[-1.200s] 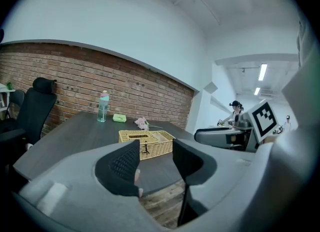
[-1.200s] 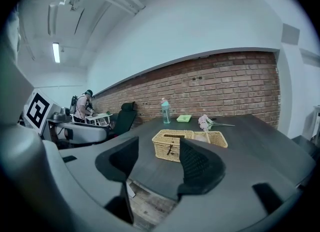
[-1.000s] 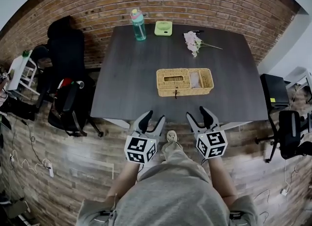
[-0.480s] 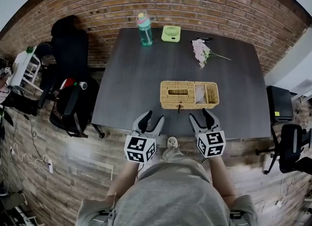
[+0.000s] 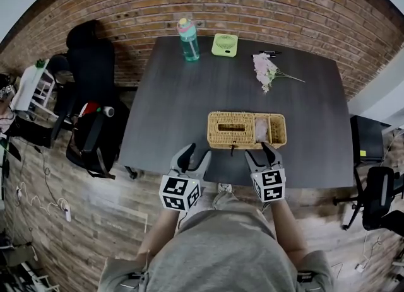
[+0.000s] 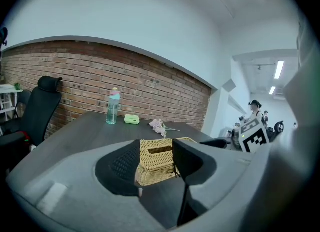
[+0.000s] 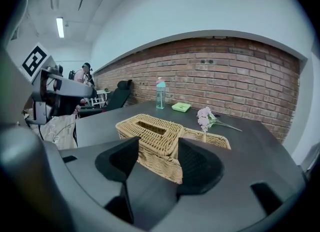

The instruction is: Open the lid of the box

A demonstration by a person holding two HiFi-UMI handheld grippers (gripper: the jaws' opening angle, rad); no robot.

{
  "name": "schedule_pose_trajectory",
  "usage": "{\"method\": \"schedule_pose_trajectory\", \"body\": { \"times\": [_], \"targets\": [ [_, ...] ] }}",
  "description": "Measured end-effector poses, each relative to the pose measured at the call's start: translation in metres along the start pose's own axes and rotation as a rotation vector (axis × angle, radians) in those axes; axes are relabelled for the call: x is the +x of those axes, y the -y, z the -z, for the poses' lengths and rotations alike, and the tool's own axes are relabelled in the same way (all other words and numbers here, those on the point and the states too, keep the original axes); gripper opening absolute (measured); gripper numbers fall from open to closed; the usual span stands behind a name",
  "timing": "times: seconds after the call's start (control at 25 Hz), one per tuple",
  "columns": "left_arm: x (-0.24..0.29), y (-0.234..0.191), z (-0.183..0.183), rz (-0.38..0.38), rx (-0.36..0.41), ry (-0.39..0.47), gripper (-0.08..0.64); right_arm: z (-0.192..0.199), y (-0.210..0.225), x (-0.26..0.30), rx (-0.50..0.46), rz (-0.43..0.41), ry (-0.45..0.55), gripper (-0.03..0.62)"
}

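Observation:
A woven wicker box (image 5: 246, 130) lies near the front edge of the dark table (image 5: 183, 108). Its left half carries a slotted lid (image 5: 230, 127); its right half is an uncovered compartment holding something pale. A small dark clasp (image 5: 231, 149) hangs from its front. My left gripper (image 5: 192, 157) is open, short of the box and to its left. My right gripper (image 5: 263, 154) is open, just before the box's front right. The box (image 6: 156, 160) shows between the left jaws, and the same box (image 7: 159, 138) shows between the right jaws; neither gripper touches it.
At the table's far side stand a teal bottle (image 5: 187, 39) and a green fan (image 5: 224, 44), with pink flowers (image 5: 265, 71) to their right. Black chairs and bags (image 5: 88, 105) crowd the left. An office chair (image 5: 379, 196) is at the right. People stand in the background of both gripper views.
The view has closed in on the table. Both grippers have moved forward to the table's front edge, nearer the box; both stay open.

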State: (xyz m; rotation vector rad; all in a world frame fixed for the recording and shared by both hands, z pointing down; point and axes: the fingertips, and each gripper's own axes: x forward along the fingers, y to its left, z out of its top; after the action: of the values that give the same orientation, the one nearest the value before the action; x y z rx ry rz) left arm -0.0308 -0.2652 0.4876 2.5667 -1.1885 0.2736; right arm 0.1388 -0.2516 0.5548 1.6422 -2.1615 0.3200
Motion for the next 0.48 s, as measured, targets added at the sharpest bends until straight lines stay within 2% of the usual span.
{"method": "schedule_pose_trajectory", "body": {
  "times": [0.2,0.48],
  "targets": [
    [0.01,-0.004,-0.001,-0.008,-0.012,-0.004,0.198,0.008,0.006,0.015,-0.055,0.003,-0.035,0.242],
    [0.022,-0.009,0.0,-0.018,-0.023,-0.02,0.198,0.019,0.01,0.032,-0.185,0.009,-0.092,0.242]
  ]
}}
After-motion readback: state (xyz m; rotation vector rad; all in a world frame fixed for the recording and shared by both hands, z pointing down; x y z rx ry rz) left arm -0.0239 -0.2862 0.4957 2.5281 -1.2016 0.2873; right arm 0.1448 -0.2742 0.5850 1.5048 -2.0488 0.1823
